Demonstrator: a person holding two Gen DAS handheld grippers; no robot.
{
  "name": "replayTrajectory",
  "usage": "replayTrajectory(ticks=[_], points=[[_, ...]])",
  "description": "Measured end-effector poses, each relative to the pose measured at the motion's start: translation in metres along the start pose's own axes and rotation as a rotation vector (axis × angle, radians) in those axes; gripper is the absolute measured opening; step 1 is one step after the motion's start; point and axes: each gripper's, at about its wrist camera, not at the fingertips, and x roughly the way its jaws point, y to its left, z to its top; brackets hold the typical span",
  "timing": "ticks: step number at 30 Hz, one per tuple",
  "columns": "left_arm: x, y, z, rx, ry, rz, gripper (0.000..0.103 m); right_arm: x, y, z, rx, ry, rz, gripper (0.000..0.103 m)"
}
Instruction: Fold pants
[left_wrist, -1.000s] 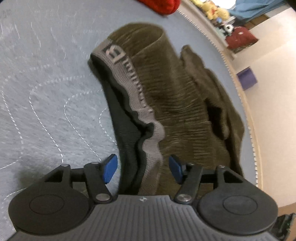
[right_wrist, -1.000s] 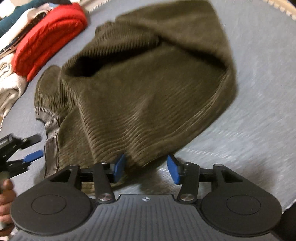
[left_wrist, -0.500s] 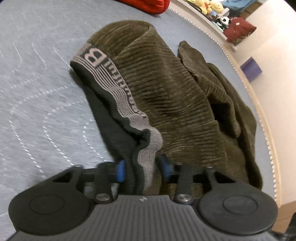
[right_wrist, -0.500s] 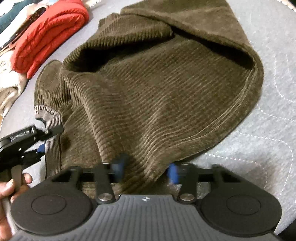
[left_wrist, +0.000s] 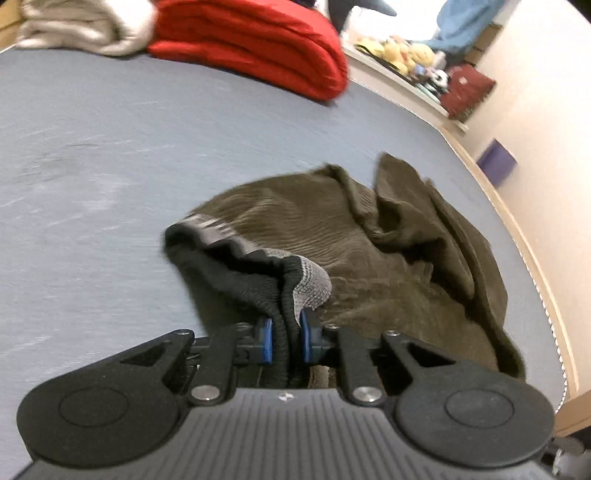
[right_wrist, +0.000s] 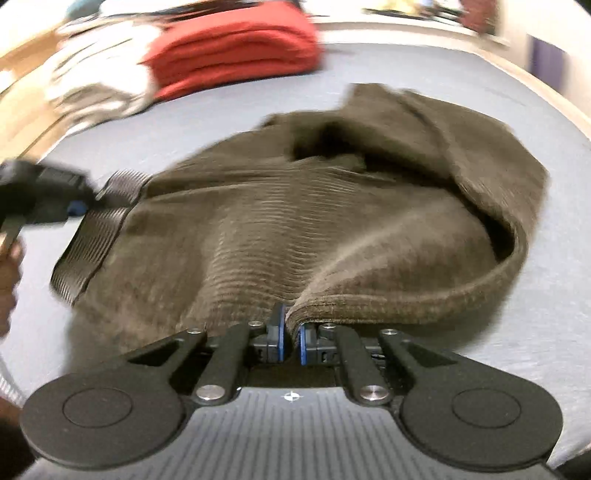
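Note:
Dark olive corduroy pants (left_wrist: 369, 251) lie crumpled on the grey-blue bed cover (left_wrist: 110, 166). They have a grey and black elastic waistband (left_wrist: 306, 280). My left gripper (left_wrist: 286, 339) is shut on the waistband and holds it lifted. In the right wrist view the pants (right_wrist: 295, 229) spread ahead, and my right gripper (right_wrist: 290, 341) is shut on their hemmed edge (right_wrist: 388, 301). The left gripper (right_wrist: 55, 203) shows at the left of that view, holding the waistband (right_wrist: 96, 232).
A folded red garment (left_wrist: 258, 48) and a cream one (left_wrist: 81, 29) lie at the far side of the bed. The bed's edge (left_wrist: 528, 251) runs along the right, with a purple box (left_wrist: 496, 166) on the floor beyond and a shelf of toys (left_wrist: 413, 55) behind.
Both grippers closed on the pants, the left on the waistband and the right on the hem edge. Both then lifted and tilted up, raising the cloth.

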Motion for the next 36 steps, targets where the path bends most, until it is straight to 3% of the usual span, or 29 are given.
replayTrajectory(ticks=[4,8,10,13,15,18,20,23,27,31,34,35,36], points=[[-0.034,0.051,0.0,-0.019,0.008,0.08,0.015,0.0,0.077,-0.024,-0.083,-0.005,0.07,0.007],[-0.039,0.086,0.002,-0.076,0.041,0.124,0.018,0.015,0.135,-0.049,-0.14,0.033,0.071,0.008],[-0.04,0.084,0.007,-0.077,0.041,0.162,0.031,0.026,0.146,-0.054,-0.144,0.076,0.044,0.013],[-0.047,0.059,0.016,0.02,-0.019,0.343,0.054,0.034,0.135,-0.042,-0.092,0.152,0.035,0.015],[-0.058,0.05,0.018,0.055,-0.078,0.399,0.055,0.029,0.12,-0.03,-0.04,0.188,0.078,0.025],[-0.059,0.04,0.028,0.014,-0.116,0.287,0.055,0.008,0.097,-0.013,-0.014,0.177,0.159,0.026],[-0.05,0.028,0.03,0.028,-0.109,0.233,0.055,-0.005,0.077,0.003,-0.024,0.121,0.174,0.028],[-0.033,-0.002,0.031,0.108,-0.101,0.197,0.055,-0.009,0.04,0.038,-0.064,-0.029,0.079,0.036],[-0.016,-0.027,0.024,0.192,-0.09,0.166,0.055,0.023,-0.018,0.092,0.003,-0.117,-0.063,0.04],[0.003,-0.039,0.016,0.226,-0.062,0.137,0.055,0.082,-0.055,0.136,0.019,-0.055,-0.12,0.047],[0.017,-0.047,0.014,0.25,-0.039,0.115,0.055,0.127,-0.066,0.147,0.004,0.032,-0.161,0.046],[0.02,-0.048,0.013,0.256,-0.031,0.107,0.055,0.135,-0.072,0.148,0.003,0.052,-0.172,0.042],[0.024,-0.052,0.013,0.262,-0.024,0.1,0.055,0.14,-0.077,0.149,0.007,0.065,-0.187,0.023]])
